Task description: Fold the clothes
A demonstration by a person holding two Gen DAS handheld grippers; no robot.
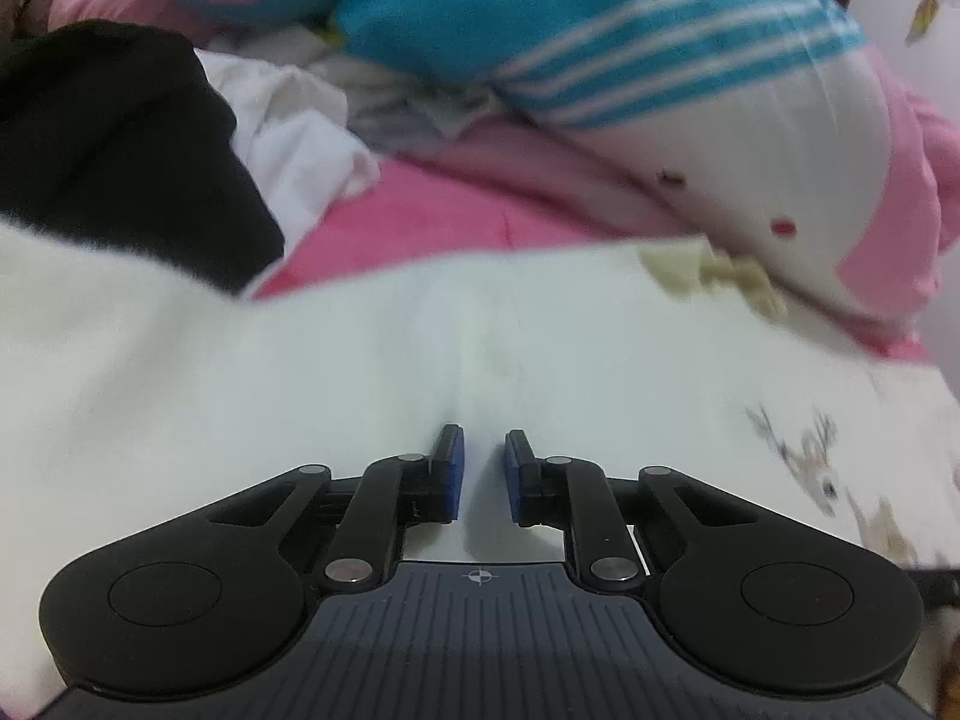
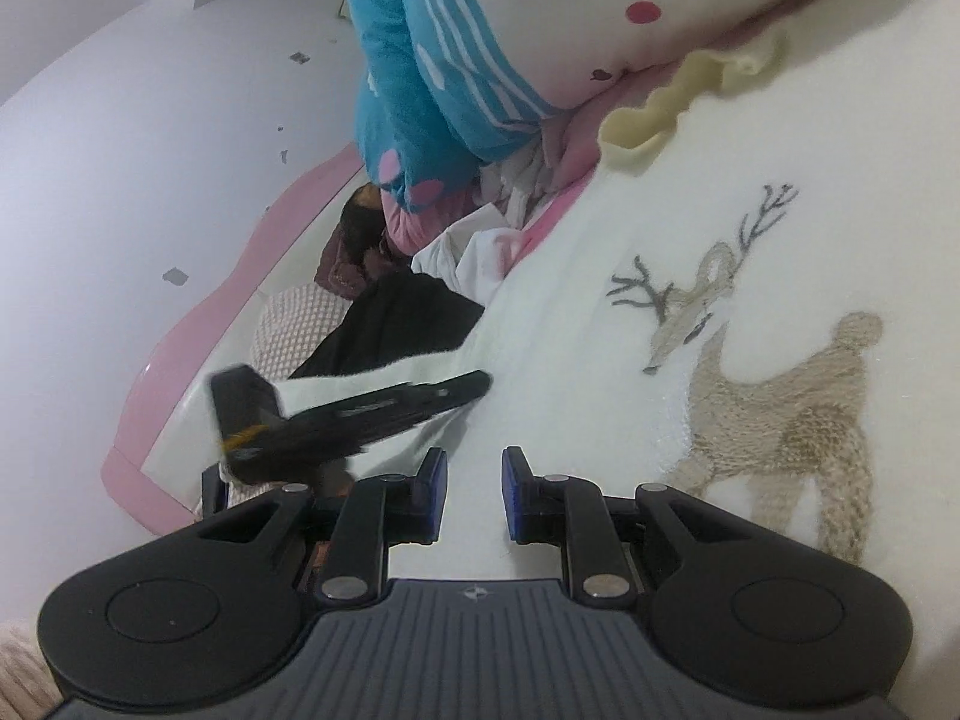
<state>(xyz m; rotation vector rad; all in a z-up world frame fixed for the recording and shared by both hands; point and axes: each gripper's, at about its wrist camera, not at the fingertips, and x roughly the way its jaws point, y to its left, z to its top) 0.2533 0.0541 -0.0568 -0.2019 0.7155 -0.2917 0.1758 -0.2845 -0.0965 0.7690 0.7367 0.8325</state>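
A white fluffy sweater with embroidered tan deer (image 2: 774, 372) and a pale yellow ruffled collar (image 2: 672, 102) lies spread on the pink bed. In the left wrist view it (image 1: 360, 360) fills the foreground. My left gripper (image 1: 483, 468) sits low over the white fabric, jaws a little apart, with a fold of cloth rising between the blue pads; whether it pinches the cloth I cannot tell. It also shows in the right wrist view (image 2: 360, 414), resting on the sweater's edge. My right gripper (image 2: 474, 492) hovers just above the sweater, open and empty.
A black garment (image 1: 120, 150) and crumpled white clothes (image 1: 294, 150) lie beyond the sweater. A large blue and white plush (image 1: 570, 30) lies on the pink bedding (image 1: 450, 204). A pink bed frame (image 2: 198, 312) and white wall (image 2: 120, 120) are to the left.
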